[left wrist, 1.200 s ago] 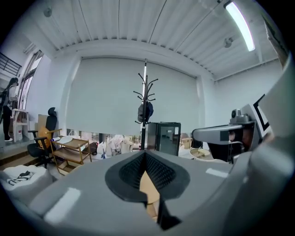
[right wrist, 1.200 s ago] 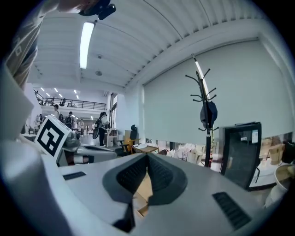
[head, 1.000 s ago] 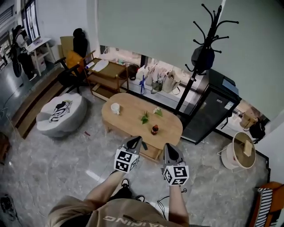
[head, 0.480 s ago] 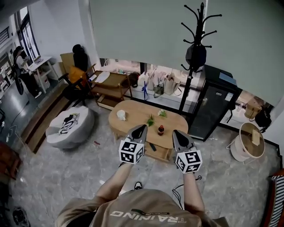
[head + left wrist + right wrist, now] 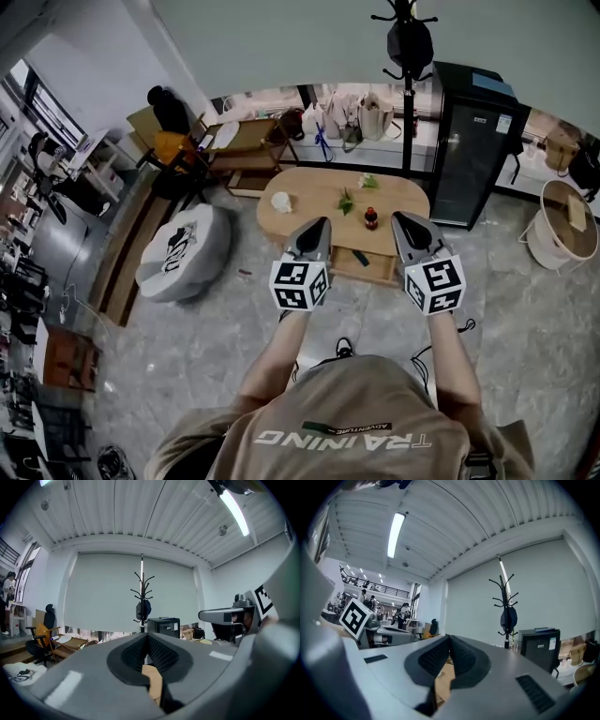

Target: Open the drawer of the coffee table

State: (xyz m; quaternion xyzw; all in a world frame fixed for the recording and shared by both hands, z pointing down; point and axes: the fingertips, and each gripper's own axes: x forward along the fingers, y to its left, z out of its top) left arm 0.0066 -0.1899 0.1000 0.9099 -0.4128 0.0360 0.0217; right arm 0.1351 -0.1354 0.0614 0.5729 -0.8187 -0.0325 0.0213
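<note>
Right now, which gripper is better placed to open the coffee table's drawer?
Right, narrowly. The drawer sits right of the coffee table's middle, nearer the right gripper than the left gripper. Both are shut and short of it.

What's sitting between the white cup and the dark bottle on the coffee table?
A small green leafy thing, between cup and bottle, in the head view.

My head camera looks steeply down from above; the coffee table [image 5: 314, 187] lies some way off at twelve o'clock. Both gripper views face level across the room, sharing the distant coat stand [image 5: 142, 597].
</note>
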